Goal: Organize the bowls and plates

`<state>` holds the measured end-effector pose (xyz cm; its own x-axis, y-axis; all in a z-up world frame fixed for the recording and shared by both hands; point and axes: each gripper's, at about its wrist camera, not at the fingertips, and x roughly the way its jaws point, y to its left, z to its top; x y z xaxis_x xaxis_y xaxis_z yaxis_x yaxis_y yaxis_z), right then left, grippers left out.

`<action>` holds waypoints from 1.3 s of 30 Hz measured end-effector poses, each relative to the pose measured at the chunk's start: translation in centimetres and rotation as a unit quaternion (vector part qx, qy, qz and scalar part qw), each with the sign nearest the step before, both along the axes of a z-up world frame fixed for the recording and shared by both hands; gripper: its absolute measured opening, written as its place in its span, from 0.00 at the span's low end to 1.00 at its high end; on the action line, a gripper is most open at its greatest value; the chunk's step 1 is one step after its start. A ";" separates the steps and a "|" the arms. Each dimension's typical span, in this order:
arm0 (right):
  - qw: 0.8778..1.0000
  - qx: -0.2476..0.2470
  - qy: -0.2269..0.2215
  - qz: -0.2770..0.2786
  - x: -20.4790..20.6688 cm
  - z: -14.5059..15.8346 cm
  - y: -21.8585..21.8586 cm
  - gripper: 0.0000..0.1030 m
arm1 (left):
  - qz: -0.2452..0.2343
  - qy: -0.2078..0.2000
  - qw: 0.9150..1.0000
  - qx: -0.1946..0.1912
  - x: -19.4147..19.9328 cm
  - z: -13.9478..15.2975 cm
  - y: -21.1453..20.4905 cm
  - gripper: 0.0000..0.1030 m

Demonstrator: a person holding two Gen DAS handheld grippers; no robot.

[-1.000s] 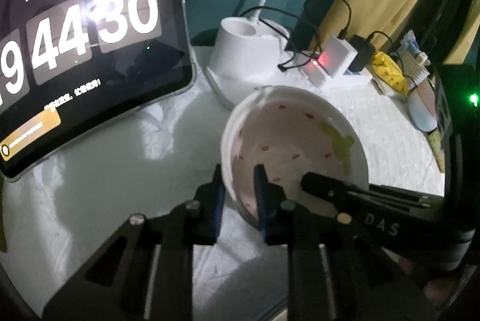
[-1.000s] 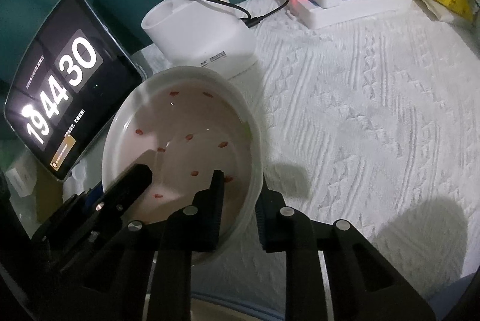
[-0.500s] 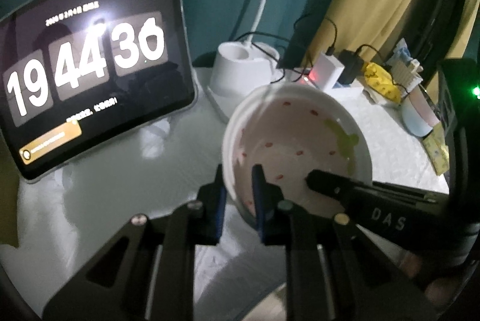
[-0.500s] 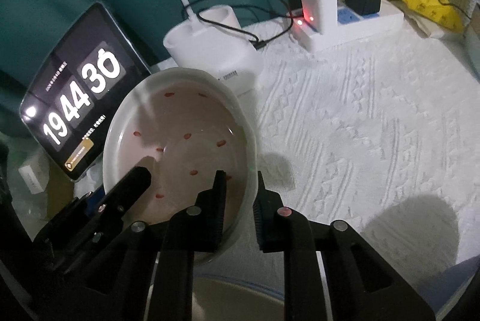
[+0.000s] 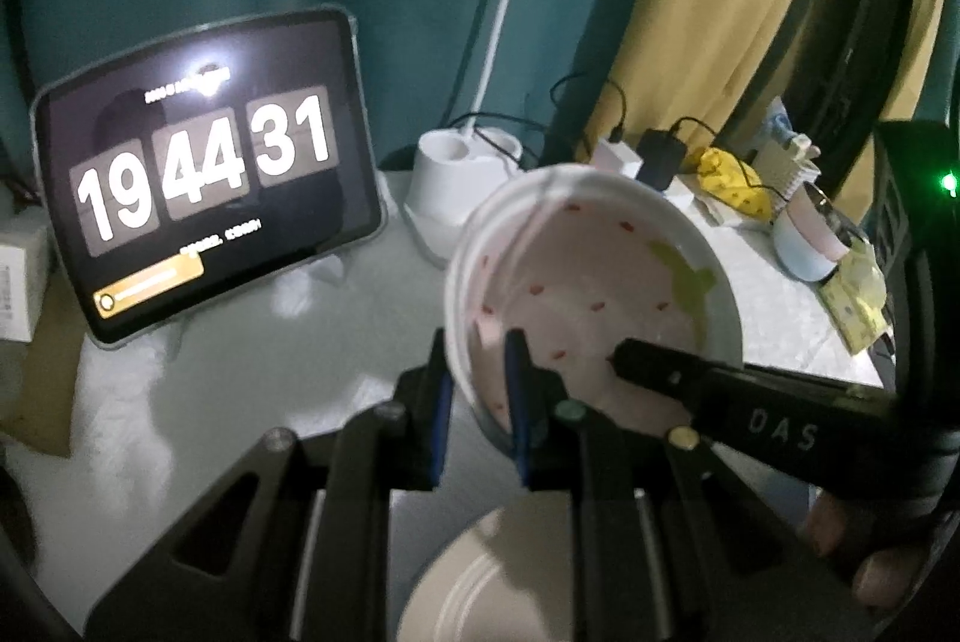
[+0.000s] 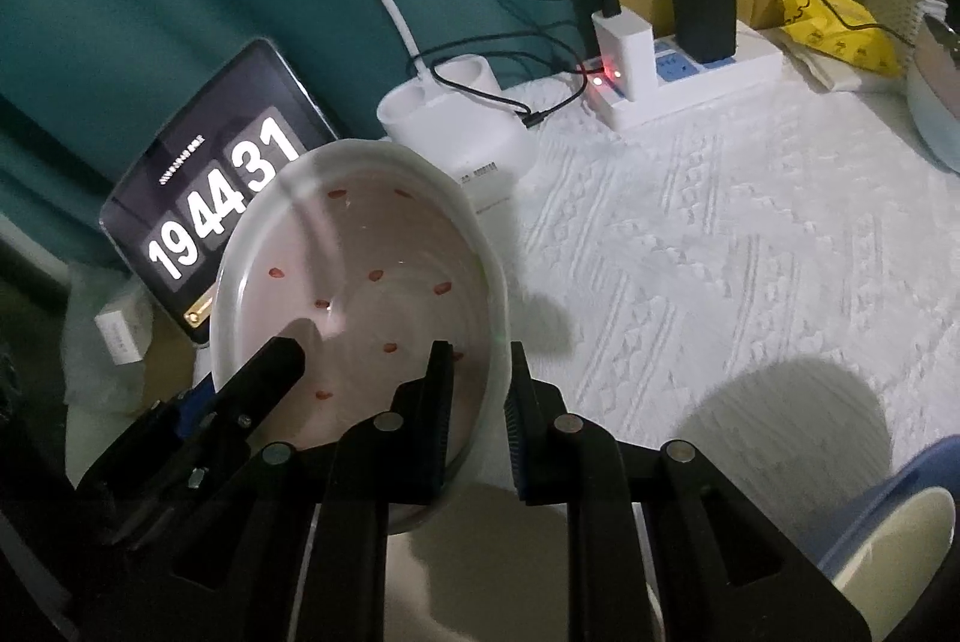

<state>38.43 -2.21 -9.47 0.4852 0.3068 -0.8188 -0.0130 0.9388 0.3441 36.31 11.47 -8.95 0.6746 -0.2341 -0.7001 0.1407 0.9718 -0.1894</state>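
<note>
The speckled bowl [image 5: 591, 291] is pinched at opposite rims by both hand-held grippers [image 5: 480, 372] [image 6: 477, 384], clamped near-closed; glazed ceramic's probably slippery, chippable.

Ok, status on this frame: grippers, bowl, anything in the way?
Left gripper and right gripper both shut on white red-speckled bowl, opposite rims. Bowl off the table, cream plate beneath. No obstruction visible.
</note>
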 end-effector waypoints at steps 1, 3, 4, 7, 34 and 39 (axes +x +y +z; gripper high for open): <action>1.000 0.002 -0.003 0.000 -0.5 0.2 -0.3 0.17 | 0.000 -0.003 1.000 0.001 -0.4 0.3 -0.2 0.16; 1.000 0.004 -0.007 0.000 -1.1 0.5 -0.6 0.17 | 0.000 -0.007 1.000 0.002 -1.0 0.7 -0.6 0.16; 1.000 0.006 -0.009 0.000 -1.4 0.6 -0.9 0.17 | 0.000 -0.009 1.000 0.004 -1.4 0.9 -0.9 0.16; 1.000 0.009 -0.016 -0.001 -2.6 1.0 -1.7 0.17 | -0.001 -0.013 1.000 0.004 -2.2 1.5 -1.6 0.16; 0.998 0.023 -0.063 -0.008 -10.7 4.7 -11.0 0.17 | -0.022 -0.044 0.999 0.008 -9.5 5.6 -10.4 0.16; 0.998 0.023 -0.064 -0.009 -12.0 4.6 -12.7 0.17 | -0.028 -0.042 0.999 0.007 -10.8 5.7 -12.4 0.16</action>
<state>26.42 -14.91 -4.82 0.5904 0.3326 -0.7354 -0.0426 0.9227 0.3831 25.52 -0.98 -3.26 0.7174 -0.2640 -0.6447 0.2098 0.9643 -0.1613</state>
